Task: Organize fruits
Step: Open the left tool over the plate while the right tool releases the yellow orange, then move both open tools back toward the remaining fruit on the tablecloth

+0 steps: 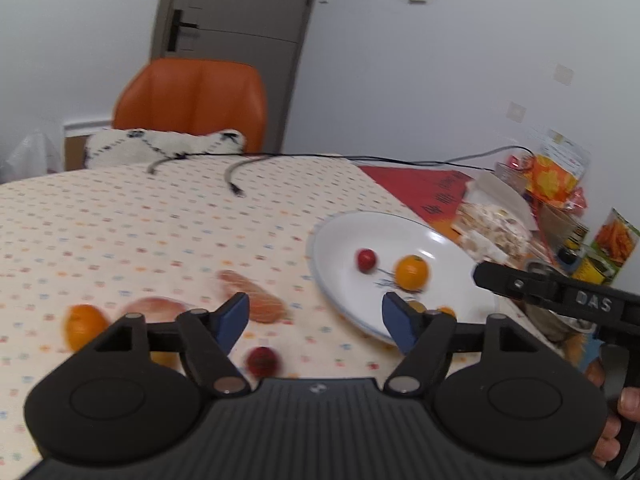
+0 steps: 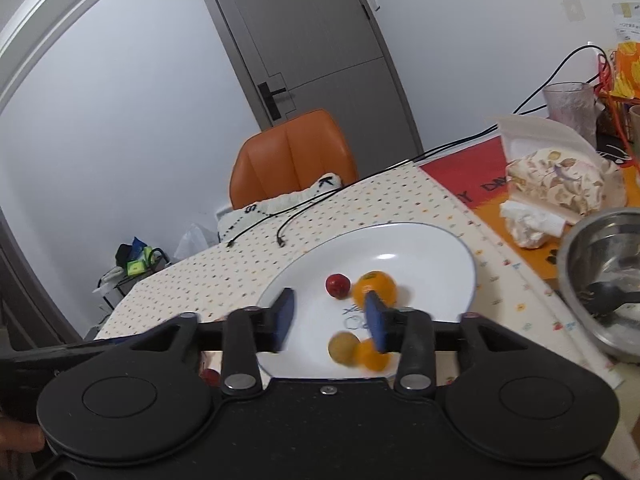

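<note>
Fruit sits in two groups. On my white plate (image 2: 420, 248) lie a small red fruit (image 2: 338, 286), an orange (image 2: 374, 288), a yellow-green fruit (image 2: 343, 348) and a second small orange one (image 2: 370, 356) near the front rim. On the counter (image 1: 120, 220) to the plate's left wait a red fruit (image 1: 262, 360), an orange fruit (image 1: 82, 326) and two pale pink pieces (image 1: 256, 296) that are too blurred for me to name.

My left gripper (image 1: 316, 318) is wide and carries nothing, hovering above the counter between the loose pieces and the plate's rim. My right gripper (image 2: 330, 322) is also spread and empty, low over the plate, its right pad in front of the orange.

My worry is rolling. These round pieces will slip away if I close off-centre, and the red one near the counter's front edge could go over the side. A careless drop onto the plate may knock the fruit already there towards its shallow rim. My grippers are close together, so they may collide over the rim. Blur hints at fast motion; I should slow down.
</note>
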The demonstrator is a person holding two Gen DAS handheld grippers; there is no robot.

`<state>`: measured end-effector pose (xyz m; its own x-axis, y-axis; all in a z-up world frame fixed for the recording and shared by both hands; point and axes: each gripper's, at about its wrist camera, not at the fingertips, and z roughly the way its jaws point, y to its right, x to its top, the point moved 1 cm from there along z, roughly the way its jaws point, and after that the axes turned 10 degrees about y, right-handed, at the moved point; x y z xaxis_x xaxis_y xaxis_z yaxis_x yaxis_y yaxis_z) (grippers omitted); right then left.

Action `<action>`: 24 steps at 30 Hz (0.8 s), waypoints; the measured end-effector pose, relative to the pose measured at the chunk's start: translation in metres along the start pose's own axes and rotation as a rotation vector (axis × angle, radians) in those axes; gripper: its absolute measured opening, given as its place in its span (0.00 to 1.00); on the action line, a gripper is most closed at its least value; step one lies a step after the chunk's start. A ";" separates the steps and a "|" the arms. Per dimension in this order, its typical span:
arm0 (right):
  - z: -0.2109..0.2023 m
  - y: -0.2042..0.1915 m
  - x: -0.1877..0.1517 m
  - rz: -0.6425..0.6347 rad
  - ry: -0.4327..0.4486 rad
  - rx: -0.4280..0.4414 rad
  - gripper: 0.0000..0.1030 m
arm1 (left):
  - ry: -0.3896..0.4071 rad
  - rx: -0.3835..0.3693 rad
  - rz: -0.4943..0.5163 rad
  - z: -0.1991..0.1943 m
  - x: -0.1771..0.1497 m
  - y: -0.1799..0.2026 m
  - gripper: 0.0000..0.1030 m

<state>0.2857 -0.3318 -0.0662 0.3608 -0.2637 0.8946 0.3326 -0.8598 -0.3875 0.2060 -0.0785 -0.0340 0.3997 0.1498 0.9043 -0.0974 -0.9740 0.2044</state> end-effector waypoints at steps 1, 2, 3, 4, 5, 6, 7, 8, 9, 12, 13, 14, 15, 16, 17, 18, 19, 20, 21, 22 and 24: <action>0.000 -0.002 -0.001 -0.005 0.000 -0.001 0.51 | 0.004 0.014 -0.006 -0.003 0.001 -0.005 0.73; -0.001 -0.004 -0.003 -0.007 -0.002 -0.002 0.53 | 0.006 0.026 -0.014 -0.006 0.002 -0.009 0.76; -0.002 -0.007 -0.004 -0.005 -0.007 0.000 0.54 | 0.008 0.033 -0.024 -0.008 0.003 -0.014 0.77; -0.002 -0.008 -0.006 -0.002 -0.014 0.003 0.55 | 0.011 0.034 -0.034 -0.011 0.004 -0.018 0.79; -0.003 -0.010 -0.007 -0.004 -0.018 0.006 0.59 | 0.013 0.032 -0.040 -0.014 0.005 -0.020 0.80; -0.004 -0.013 -0.008 -0.012 -0.021 0.007 0.63 | 0.015 0.032 -0.042 -0.017 0.006 -0.023 0.80; -0.006 -0.015 -0.009 -0.022 -0.022 0.006 0.64 | 0.019 0.036 -0.041 -0.020 0.007 -0.025 0.81; -0.007 -0.018 -0.010 -0.029 -0.022 0.007 0.66 | 0.023 0.045 -0.039 -0.024 0.007 -0.027 0.81; -0.009 -0.021 -0.010 -0.032 -0.022 0.011 0.66 | 0.027 0.055 -0.037 -0.027 0.008 -0.029 0.81; -0.011 -0.028 -0.008 -0.034 -0.018 0.024 0.69 | 0.041 0.071 -0.045 -0.038 0.009 -0.037 0.82; -0.013 -0.032 -0.008 -0.037 -0.015 0.029 0.69 | 0.045 0.074 -0.047 -0.041 0.009 -0.039 0.82; -0.014 -0.035 -0.007 -0.042 -0.012 0.035 0.71 | 0.048 0.078 -0.046 -0.044 0.009 -0.041 0.82; -0.014 -0.038 -0.007 -0.047 -0.012 0.040 0.72 | 0.052 0.083 -0.044 -0.047 0.010 -0.043 0.83; -0.015 -0.041 -0.007 -0.053 -0.012 0.045 0.73 | 0.056 0.088 -0.042 -0.050 0.010 -0.045 0.83; -0.015 -0.044 -0.007 -0.057 -0.012 0.051 0.74 | 0.061 0.094 -0.040 -0.052 0.010 -0.047 0.83; -0.015 -0.047 -0.007 -0.059 -0.011 0.056 0.76 | 0.064 0.101 -0.039 -0.055 0.010 -0.050 0.83; -0.015 -0.050 -0.007 -0.060 -0.011 0.059 0.77 | 0.066 0.107 -0.040 -0.058 0.010 -0.052 0.83; -0.015 -0.053 -0.008 -0.061 -0.010 0.064 0.78 | 0.067 0.112 -0.042 -0.060 0.010 -0.055 0.83; -0.014 -0.054 -0.008 -0.062 -0.011 0.069 0.78 | 0.068 0.115 -0.043 -0.063 0.010 -0.057 0.83; -0.014 -0.057 -0.009 -0.063 -0.014 0.072 0.78 | 0.069 0.119 -0.042 -0.065 0.010 -0.059 0.84; -0.013 -0.062 -0.010 -0.065 -0.021 0.081 0.78 | 0.073 0.129 -0.039 -0.070 0.010 -0.063 0.84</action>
<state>0.2505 -0.2815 -0.0481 0.3542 -0.1987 0.9138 0.4251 -0.8362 -0.3465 0.1529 -0.0034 -0.0117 0.3329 0.1953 0.9225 0.0365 -0.9803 0.1944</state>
